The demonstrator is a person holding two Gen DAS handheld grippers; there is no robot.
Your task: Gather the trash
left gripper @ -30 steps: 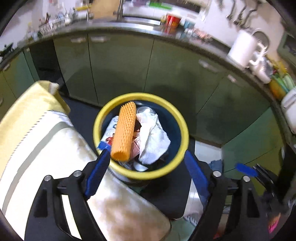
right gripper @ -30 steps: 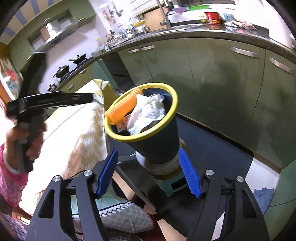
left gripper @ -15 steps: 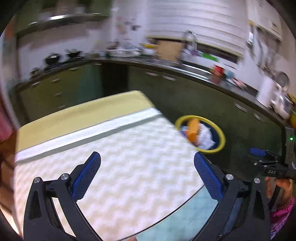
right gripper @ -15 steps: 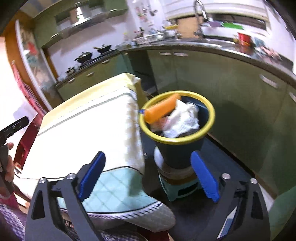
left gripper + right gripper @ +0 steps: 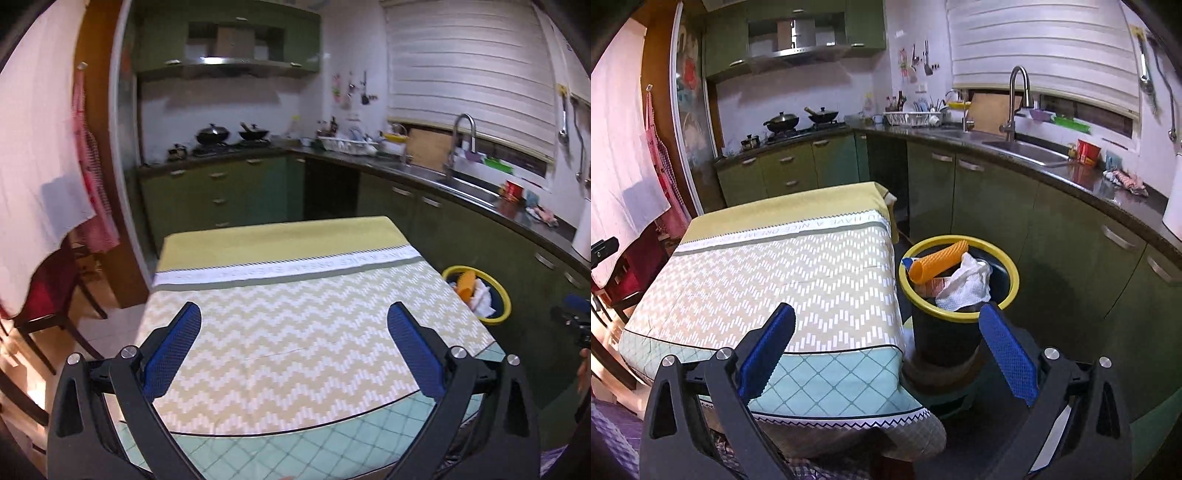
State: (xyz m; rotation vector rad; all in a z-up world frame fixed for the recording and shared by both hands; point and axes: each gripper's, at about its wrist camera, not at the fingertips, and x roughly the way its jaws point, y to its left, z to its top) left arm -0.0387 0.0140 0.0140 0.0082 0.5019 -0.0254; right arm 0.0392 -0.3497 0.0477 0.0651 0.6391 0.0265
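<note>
A dark trash bin with a yellow rim [image 5: 1012, 288] stands right of the table, also in the left wrist view [image 5: 506, 306]. In it lie an orange ribbed roll [image 5: 938, 260], a crumpled white paper [image 5: 967, 286] and other wrappers. My left gripper [image 5: 293, 345] is open and empty above the near part of the tablecloth. My right gripper [image 5: 886, 347] is open and empty, back from the bin, over the table's near right corner. The right gripper's tip also shows at the right edge of the left wrist view [image 5: 576, 314].
The table [image 5: 295, 302] wears a yellow and white zigzag cloth [image 5: 768, 280]. Green cabinets [image 5: 1052, 229] and a dark counter with a sink [image 5: 1023, 147] run along the right. A red chair [image 5: 44, 295] stands at the left. The bin rests on a small stool [image 5: 945, 387].
Both grippers pulled up and back from the bin. The left one swung left and now faces across the table; the bin has shrunk to the right in its view.
</note>
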